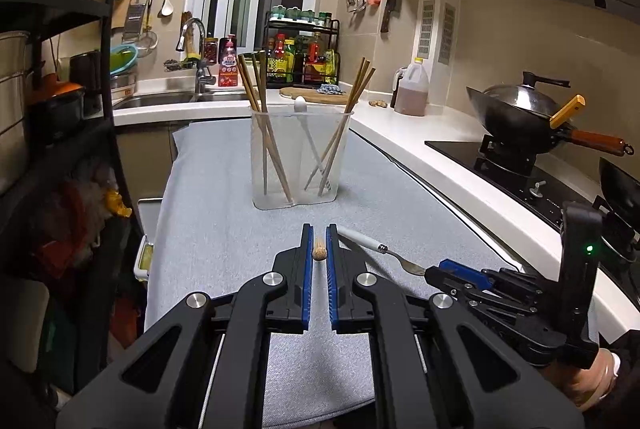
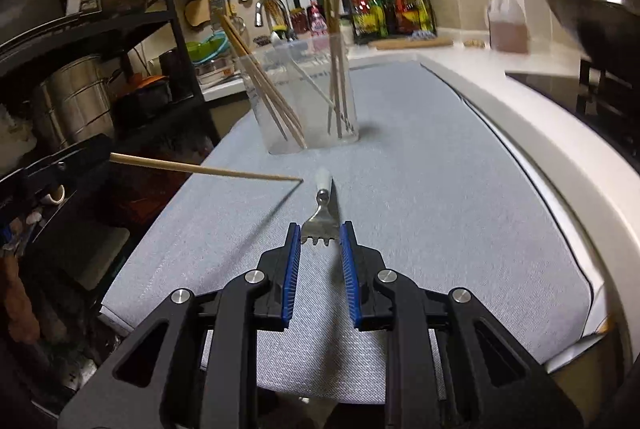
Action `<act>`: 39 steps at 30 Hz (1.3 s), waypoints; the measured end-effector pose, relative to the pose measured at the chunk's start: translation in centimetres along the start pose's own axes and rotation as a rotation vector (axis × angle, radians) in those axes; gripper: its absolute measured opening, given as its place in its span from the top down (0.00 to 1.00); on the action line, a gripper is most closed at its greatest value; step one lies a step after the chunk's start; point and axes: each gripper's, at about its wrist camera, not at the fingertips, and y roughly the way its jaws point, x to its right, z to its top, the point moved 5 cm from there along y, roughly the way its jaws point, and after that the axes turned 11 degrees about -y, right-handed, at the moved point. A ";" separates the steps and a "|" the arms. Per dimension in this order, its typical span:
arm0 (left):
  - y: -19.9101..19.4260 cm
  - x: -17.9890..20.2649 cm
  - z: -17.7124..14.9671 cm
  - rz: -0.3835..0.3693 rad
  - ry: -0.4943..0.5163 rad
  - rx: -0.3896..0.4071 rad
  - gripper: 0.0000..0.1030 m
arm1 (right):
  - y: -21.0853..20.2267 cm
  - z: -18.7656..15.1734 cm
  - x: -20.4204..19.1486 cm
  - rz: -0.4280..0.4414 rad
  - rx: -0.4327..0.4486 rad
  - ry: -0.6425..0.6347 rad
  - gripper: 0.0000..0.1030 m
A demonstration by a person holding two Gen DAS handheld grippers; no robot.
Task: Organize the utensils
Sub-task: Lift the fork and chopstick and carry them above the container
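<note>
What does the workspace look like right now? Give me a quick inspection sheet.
Surface: grey cloth covering the worktop, flat.
Job's things: clear holder upright on the cloth, with chopsticks leaning in both sides and a white-handled utensil in the middle; one chopstick and a fork are held.
Clutter: nothing seen on the cloth.
Grippers: left hand-held gripper shut on the chopstick's end; right hand-held gripper shut on the fork's tines, handle pointing away.
Cables: a thin dark line runs along the cloth's right edge; cannot tell what it is.
Surroundings: wok on the stove, oil jug, sink tap, condiment rack.
</note>
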 end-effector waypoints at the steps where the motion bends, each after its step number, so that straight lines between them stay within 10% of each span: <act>1: 0.0 -0.1 0.0 0.000 -0.003 -0.001 0.94 | 0.2 -0.2 0.1 -0.002 -0.007 0.003 0.80; 39: 0.4 -0.5 8.0 0.025 0.003 0.025 0.94 | -1.7 11.4 1.0 -0.014 0.110 -0.072 0.80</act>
